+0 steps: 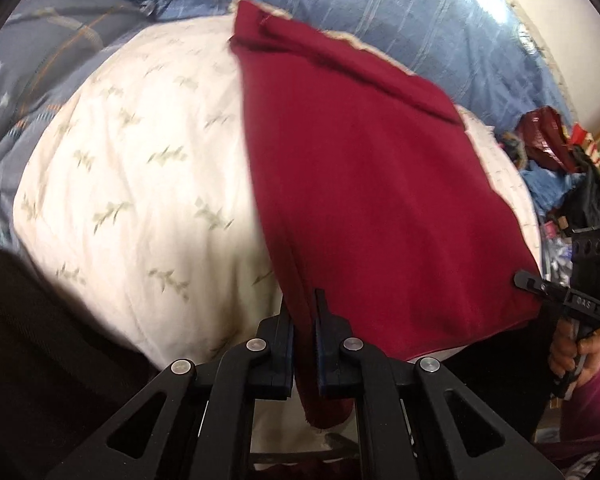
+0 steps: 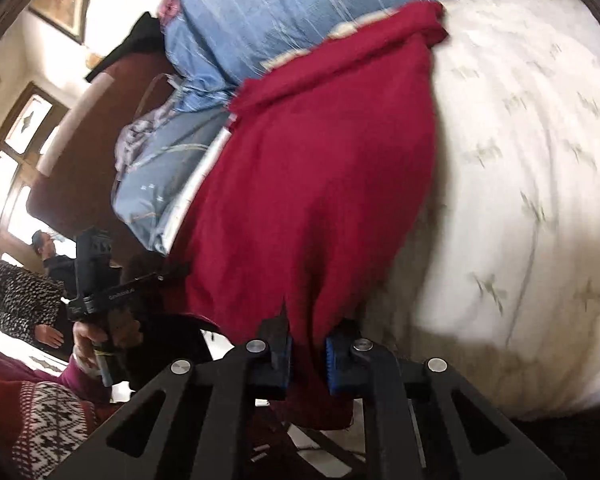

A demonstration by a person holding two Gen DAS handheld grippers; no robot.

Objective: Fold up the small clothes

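Observation:
A dark red garment (image 1: 364,184) lies spread over a white leaf-patterned duvet (image 1: 140,184). My left gripper (image 1: 305,312) is shut on its near left corner, with cloth pinched between the fingers. My right gripper (image 2: 308,336) is shut on the garment (image 2: 320,184) at its other near corner; it also shows in the left wrist view (image 1: 520,278) at the cloth's right edge. The left gripper shows in the right wrist view (image 2: 156,278), its tips at the cloth's left edge. The garment's far end is folded over.
Blue striped bedding (image 1: 340,8) lies beyond the garment. A grey-blue star-print cover (image 1: 40,92) is at the left. A pile of clothes (image 1: 548,148) sits at the right. Two people (image 2: 24,300) stand by a door at the left of the right wrist view.

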